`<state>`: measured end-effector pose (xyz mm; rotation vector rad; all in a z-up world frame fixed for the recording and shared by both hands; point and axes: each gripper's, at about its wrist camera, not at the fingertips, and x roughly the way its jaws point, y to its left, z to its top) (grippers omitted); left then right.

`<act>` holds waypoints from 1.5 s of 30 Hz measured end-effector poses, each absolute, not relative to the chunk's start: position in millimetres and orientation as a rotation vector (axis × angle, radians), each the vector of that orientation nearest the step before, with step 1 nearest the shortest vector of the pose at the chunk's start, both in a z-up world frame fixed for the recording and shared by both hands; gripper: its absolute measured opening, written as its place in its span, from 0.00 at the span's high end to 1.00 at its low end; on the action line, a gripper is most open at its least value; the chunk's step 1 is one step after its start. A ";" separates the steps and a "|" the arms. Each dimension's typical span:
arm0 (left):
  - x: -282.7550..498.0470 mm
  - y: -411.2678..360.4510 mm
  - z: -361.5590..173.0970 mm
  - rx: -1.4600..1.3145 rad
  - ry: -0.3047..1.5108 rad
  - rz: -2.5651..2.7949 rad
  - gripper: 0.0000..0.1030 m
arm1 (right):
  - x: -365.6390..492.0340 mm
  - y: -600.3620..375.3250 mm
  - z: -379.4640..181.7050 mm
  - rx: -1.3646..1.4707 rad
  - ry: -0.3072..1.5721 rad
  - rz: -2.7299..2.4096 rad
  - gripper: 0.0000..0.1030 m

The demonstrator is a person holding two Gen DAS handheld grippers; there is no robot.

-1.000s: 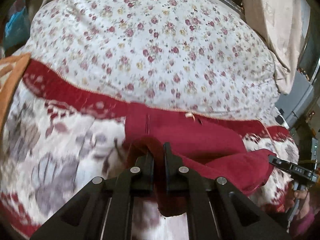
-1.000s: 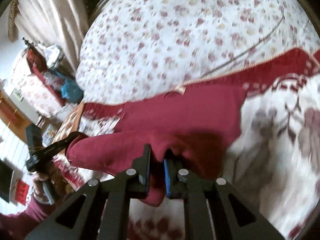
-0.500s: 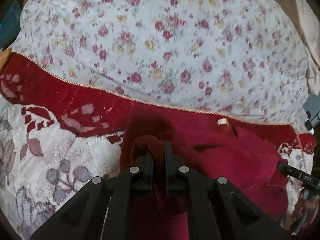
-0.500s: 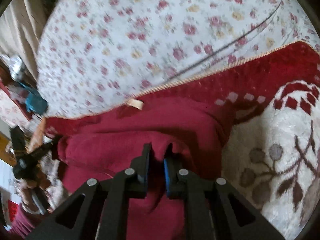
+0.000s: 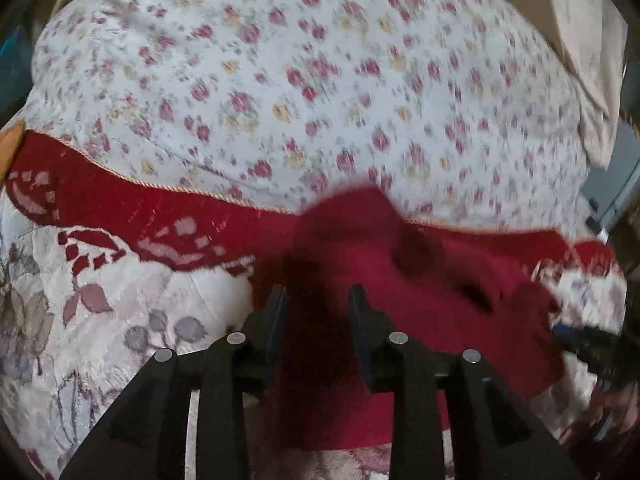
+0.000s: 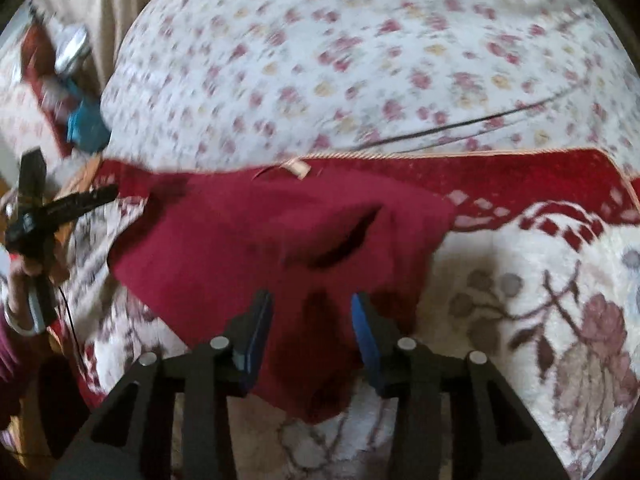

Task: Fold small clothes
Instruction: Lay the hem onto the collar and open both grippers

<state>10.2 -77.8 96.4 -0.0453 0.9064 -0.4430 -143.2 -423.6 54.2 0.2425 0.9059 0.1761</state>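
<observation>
A small dark red garment [image 5: 420, 300] lies folded over on a cream and red patterned blanket [image 5: 100, 320]. My left gripper [image 5: 318, 300] is open, its fingers apart just above the garment's left part. In the right wrist view the same garment [image 6: 260, 240] lies spread with a beige label [image 6: 296, 168] at its far edge. My right gripper [image 6: 312, 308] is open above the garment's near edge. The left gripper [image 6: 52, 212] also shows at the far left, held in a hand.
A white floral quilt [image 5: 300, 80] covers the bed beyond the blanket's red border [image 5: 120, 200]. A beige curtain [image 5: 580, 40] hangs at the back right. A black cord [image 6: 460, 124] crosses the quilt. Blue and cluttered items [image 6: 84, 120] sit beside the bed.
Both grippers were shut on the red garment and have opened, letting it go. The garment now lies on the blanket, its lifted edge laid over towards the quilt.
</observation>
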 end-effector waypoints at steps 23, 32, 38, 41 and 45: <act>26.7 -89.5 61.3 0.021 0.986 -0.317 0.92 | -79.3 -495.3 37.3 0.483 0.899 -0.061 0.40; 14.0 -88.5 59.8 0.061 0.984 -0.295 0.92 | -66.7 -468.8 31.6 0.333 0.944 -0.084 0.82; 11.6 -88.8 58.5 0.072 0.976 -0.289 0.92 | -65.5 -469.7 49.0 0.293 0.873 -0.109 0.86; 11.3 -88.1 56.2 0.064 0.982 -0.285 0.92 | -57.2 -467.8 33.3 0.253 0.921 -0.149 0.87; 8.5 -85.6 54.5 0.045 0.989 -0.284 0.92 | -61.1 -471.6 30.5 0.267 0.906 -0.142 0.82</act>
